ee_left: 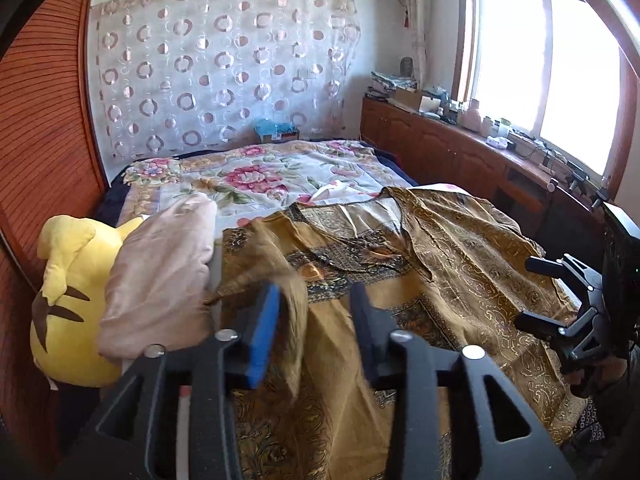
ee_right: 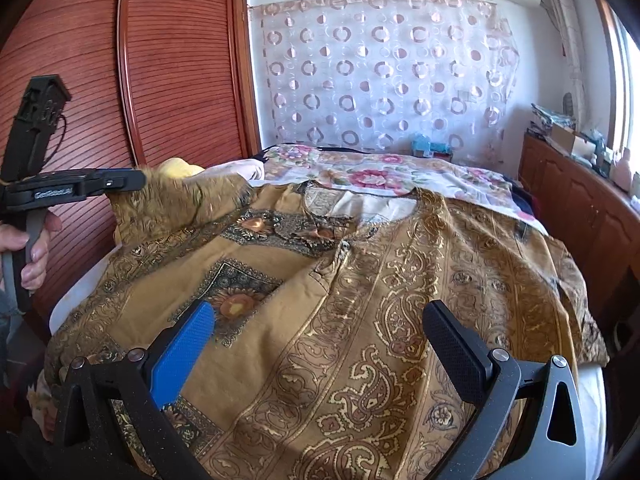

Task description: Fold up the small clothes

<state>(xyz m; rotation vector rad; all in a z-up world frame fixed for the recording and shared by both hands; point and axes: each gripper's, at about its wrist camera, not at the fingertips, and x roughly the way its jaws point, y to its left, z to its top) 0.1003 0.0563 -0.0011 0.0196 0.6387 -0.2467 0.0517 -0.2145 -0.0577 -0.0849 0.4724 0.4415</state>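
A brown and gold patterned blouse (ee_right: 360,280) lies spread face up on the bed, neckline toward the far end. Its left sleeve (ee_left: 288,280) is lifted and blurred, hanging loose between the fingers of my left gripper (ee_left: 316,292). Those jaws stand apart and neither pad presses on the cloth. In the right wrist view the left gripper (ee_right: 138,181) hovers at the left with the sleeve (ee_right: 180,204) just off its tips. My right gripper (ee_right: 320,307) is open wide over the blouse's lower front with nothing between its fingers. It also shows at the right edge of the left wrist view (ee_left: 527,293).
A pink pillow (ee_left: 160,272) and a yellow plush toy (ee_left: 68,300) lie left of the blouse. The floral bedspread (ee_left: 248,176) stretches beyond. A slatted wooden wardrobe (ee_right: 160,80) stands on the left, a wooden cabinet (ee_left: 460,148) with clutter under the window on the right.
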